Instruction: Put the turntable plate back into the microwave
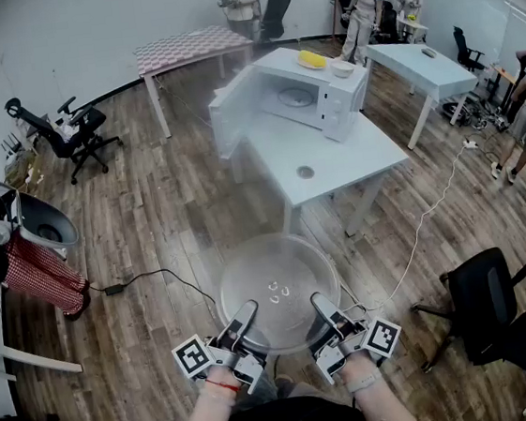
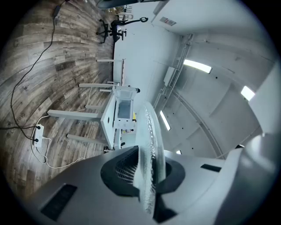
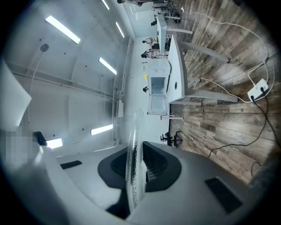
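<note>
A round clear glass turntable plate (image 1: 277, 288) is held level above the wooden floor in the head view. My left gripper (image 1: 245, 316) is shut on its near left rim and my right gripper (image 1: 318, 308) is shut on its near right rim. In the left gripper view the turntable plate (image 2: 149, 145) runs edge-on between the jaws. The right gripper view shows the turntable plate (image 3: 131, 176) edge-on as well. Ahead, a white microwave (image 1: 302, 97) stands on a white table (image 1: 329, 164) with its door (image 1: 231, 112) swung open to the left.
A yellow object (image 1: 311, 59) lies on the microwave's top, with a white bowl (image 1: 342, 67) beside it. A black office chair (image 1: 496, 306) is at my right. Another chair (image 1: 61, 133) stands far left. A cable (image 1: 148, 279) crosses the floor. People stand at the back tables.
</note>
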`<state>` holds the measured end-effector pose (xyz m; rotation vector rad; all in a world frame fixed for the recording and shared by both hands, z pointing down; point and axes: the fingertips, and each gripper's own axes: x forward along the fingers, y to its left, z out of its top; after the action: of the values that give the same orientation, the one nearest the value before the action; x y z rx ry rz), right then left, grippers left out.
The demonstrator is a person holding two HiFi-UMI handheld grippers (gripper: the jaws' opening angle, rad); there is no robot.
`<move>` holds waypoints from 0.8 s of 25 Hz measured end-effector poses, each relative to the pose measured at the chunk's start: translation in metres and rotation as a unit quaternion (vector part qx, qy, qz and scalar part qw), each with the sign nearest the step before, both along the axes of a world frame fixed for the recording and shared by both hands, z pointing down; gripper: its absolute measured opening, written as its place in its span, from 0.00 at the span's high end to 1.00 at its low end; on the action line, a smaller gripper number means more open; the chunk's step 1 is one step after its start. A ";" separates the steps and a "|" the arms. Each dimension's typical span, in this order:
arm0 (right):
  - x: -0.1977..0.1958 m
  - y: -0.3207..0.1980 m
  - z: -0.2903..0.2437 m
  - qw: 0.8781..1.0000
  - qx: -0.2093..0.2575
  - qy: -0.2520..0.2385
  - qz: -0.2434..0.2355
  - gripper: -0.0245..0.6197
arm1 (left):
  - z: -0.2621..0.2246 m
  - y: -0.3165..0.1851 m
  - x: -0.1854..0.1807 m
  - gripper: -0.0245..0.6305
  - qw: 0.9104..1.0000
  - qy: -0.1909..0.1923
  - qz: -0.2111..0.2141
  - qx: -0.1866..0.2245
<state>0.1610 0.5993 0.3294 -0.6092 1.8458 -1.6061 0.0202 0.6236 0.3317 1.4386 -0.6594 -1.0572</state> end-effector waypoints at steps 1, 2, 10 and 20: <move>0.001 -0.001 0.001 1.000 -0.001 0.000 0.001 0.90 | 0.001 -0.001 0.001 0.91 1.000 0.000 0.000 0.000; 0.003 -0.002 0.002 1.000 -0.002 0.001 0.002 0.90 | 0.001 -0.003 0.002 0.91 1.000 0.000 0.001 -0.001; -0.002 -0.024 0.010 1.000 -0.006 0.007 0.001 0.90 | 0.007 -0.025 -0.003 0.91 1.000 -0.013 0.005 -0.001; -0.032 -0.089 0.020 1.000 -0.016 0.007 0.020 0.90 | 0.016 -0.095 -0.033 0.91 0.999 -0.023 0.024 -0.002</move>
<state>0.1290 0.5104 0.3494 -0.6686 1.8107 -1.6115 -0.0125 0.5285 0.3472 1.4730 -0.6562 -0.9868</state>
